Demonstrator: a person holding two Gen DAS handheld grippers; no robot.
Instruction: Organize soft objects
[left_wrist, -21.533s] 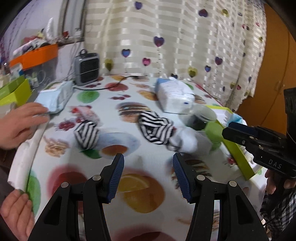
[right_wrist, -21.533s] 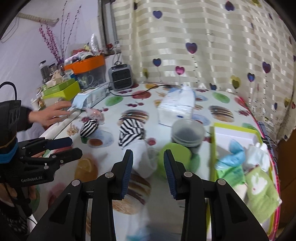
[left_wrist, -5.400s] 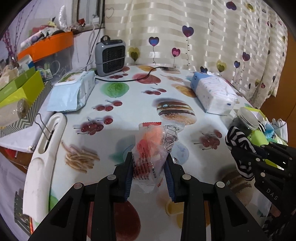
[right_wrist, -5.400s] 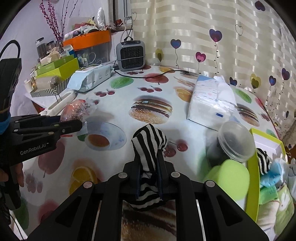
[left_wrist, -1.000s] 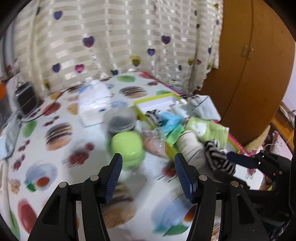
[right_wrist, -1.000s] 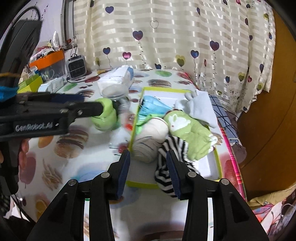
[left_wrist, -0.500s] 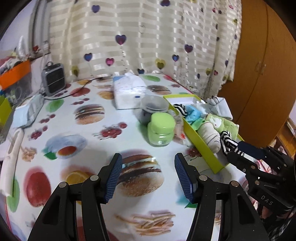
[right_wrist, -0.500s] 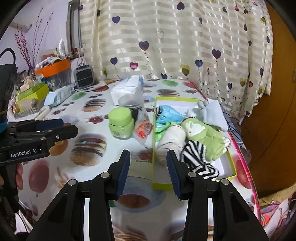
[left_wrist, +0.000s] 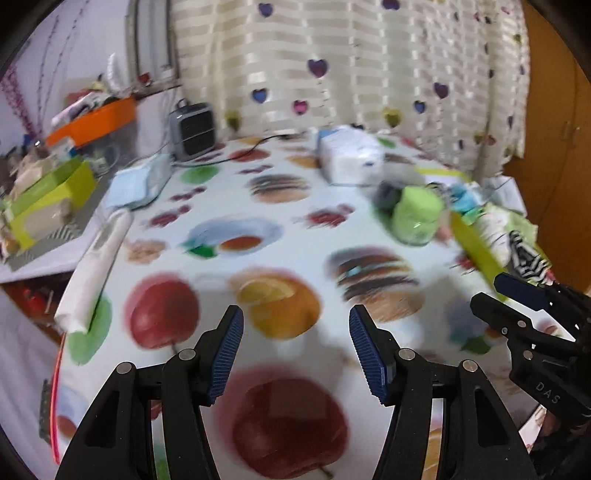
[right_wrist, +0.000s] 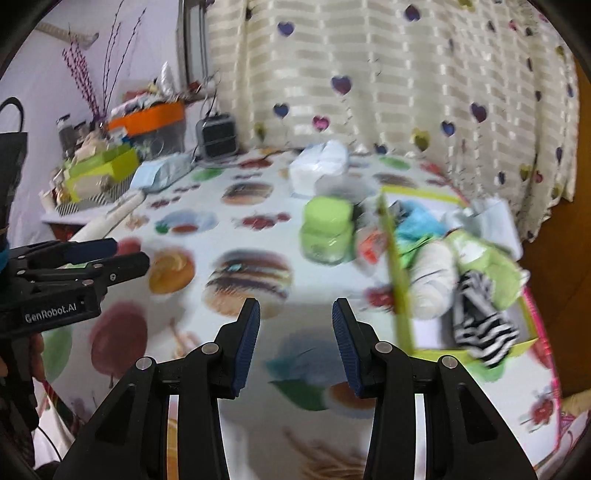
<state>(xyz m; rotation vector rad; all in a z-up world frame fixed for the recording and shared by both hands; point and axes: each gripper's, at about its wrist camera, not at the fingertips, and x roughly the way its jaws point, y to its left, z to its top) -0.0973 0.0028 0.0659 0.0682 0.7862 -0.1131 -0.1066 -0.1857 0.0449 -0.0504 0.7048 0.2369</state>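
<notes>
A yellow-green box (right_wrist: 400, 291) at the table's right edge holds several soft things: a black-and-white striped sock (right_wrist: 480, 317), a green plush (right_wrist: 487, 262), a white roll (right_wrist: 430, 280) and blue cloth (right_wrist: 417, 221). The box (left_wrist: 476, 243) and striped sock (left_wrist: 524, 258) also show in the left wrist view. My left gripper (left_wrist: 295, 347) is open and empty over the table's near middle. My right gripper (right_wrist: 295, 339) is open and empty, left of the box. Both views are blurred.
A green-lidded jar (right_wrist: 325, 229) and a small orange packet (right_wrist: 369, 247) stand beside the box. A white tissue pack (right_wrist: 321, 166), a grey heater (right_wrist: 216, 134), a blue wipes pack (right_wrist: 162, 173) and a white long-handled tool (left_wrist: 96, 258) lie further back and left. Cluttered boxes (left_wrist: 44, 206) sit at far left.
Both grippers have pulled back and swung left, away from the box, which now sits further right in both views. Both stay open and empty.
</notes>
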